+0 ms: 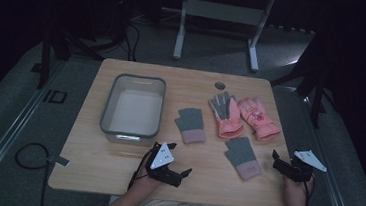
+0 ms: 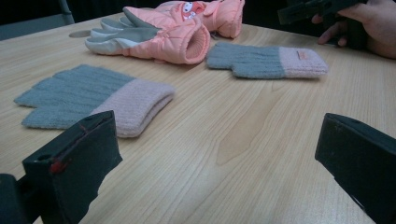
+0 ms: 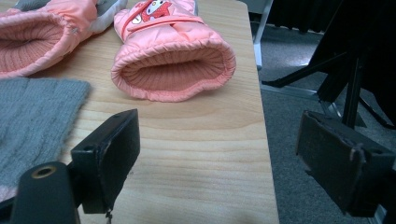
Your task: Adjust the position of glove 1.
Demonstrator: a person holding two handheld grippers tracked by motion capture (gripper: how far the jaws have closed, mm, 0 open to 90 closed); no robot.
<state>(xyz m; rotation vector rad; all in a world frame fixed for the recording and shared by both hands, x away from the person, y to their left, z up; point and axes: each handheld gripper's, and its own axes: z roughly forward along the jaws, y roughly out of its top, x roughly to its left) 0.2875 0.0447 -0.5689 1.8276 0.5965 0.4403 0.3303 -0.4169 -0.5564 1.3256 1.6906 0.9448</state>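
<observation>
Both grippers [image 1: 181,174] [image 1: 277,159] open beside gloves [image 1: 242,117].

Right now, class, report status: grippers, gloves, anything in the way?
Both grippers open, left, right. Four gloves loose; nearest grey glove untouched. Nothing in the way.

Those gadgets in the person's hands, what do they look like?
Each is a black handheld tool. The left gripper and right gripper both end in two blocky black jaws, carry a pale grey three-cornered plate on top, and trail a dark cable.
</observation>
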